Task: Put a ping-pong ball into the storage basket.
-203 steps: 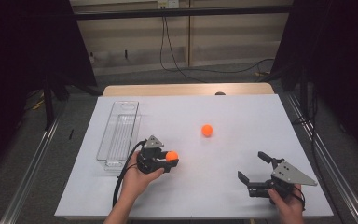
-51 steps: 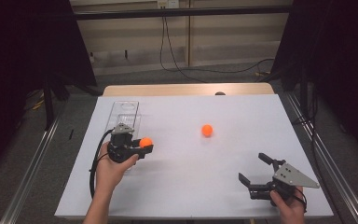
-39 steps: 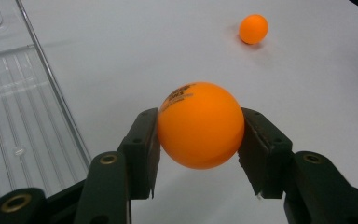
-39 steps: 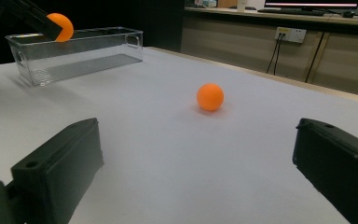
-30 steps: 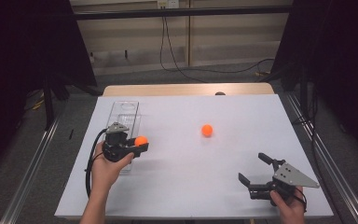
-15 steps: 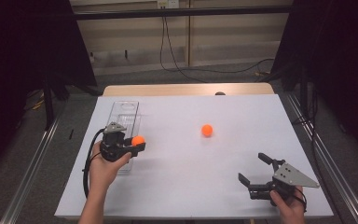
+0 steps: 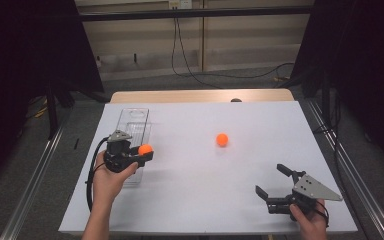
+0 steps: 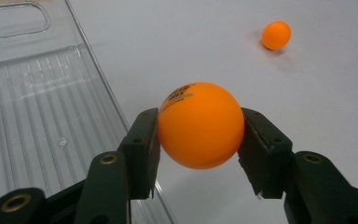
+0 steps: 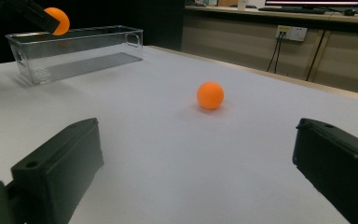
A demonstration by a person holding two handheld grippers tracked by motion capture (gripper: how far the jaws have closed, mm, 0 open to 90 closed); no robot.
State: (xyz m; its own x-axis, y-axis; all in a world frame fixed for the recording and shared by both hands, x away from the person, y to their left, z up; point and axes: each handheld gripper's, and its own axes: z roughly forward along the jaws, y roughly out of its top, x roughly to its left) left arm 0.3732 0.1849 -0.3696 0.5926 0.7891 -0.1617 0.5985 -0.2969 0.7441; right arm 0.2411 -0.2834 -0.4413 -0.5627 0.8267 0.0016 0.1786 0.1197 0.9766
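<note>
1. My left claw (image 8: pixel 198 140) is clamped on an orange ball (image 8: pixel 199 125), one black pad (image 8: pixel 144 144) pressing each side of it. In the high view the same claw (image 7: pixel 141 154) hangs just at the right edge of the clear bin (image 7: pixel 130 131), the ball (image 7: pixel 145 149) at its tip.

2. The step in hand, as I judge it, is carrying this ball over the clear bin (image 8: pixel 37 112) to drop it in. The bin lies to the left of my jaws and just below them; its long wall runs under the left jaw.

3. The next move calls for a short sideways shift to the left, so the ball clears that wall and sits over the ribbed floor, and then an easing apart of the jaws. Released too near the wall, the ball could bounce out onto the white table (image 7: pixel 190 195).

4. The bin looks empty: I see only its ribbed bottom and a handle cut-out at the far end.

5. A second orange ball (image 8: pixel 276 35) rests on the table ahead and to the right of my left claw, well apart from the bin.

6. My right claw (image 9: pixel 196 177) stands wide and holds nothing; that second ball (image 9: pixel 210 95) lies straight ahead between its jaws, well beyond them.
</note>
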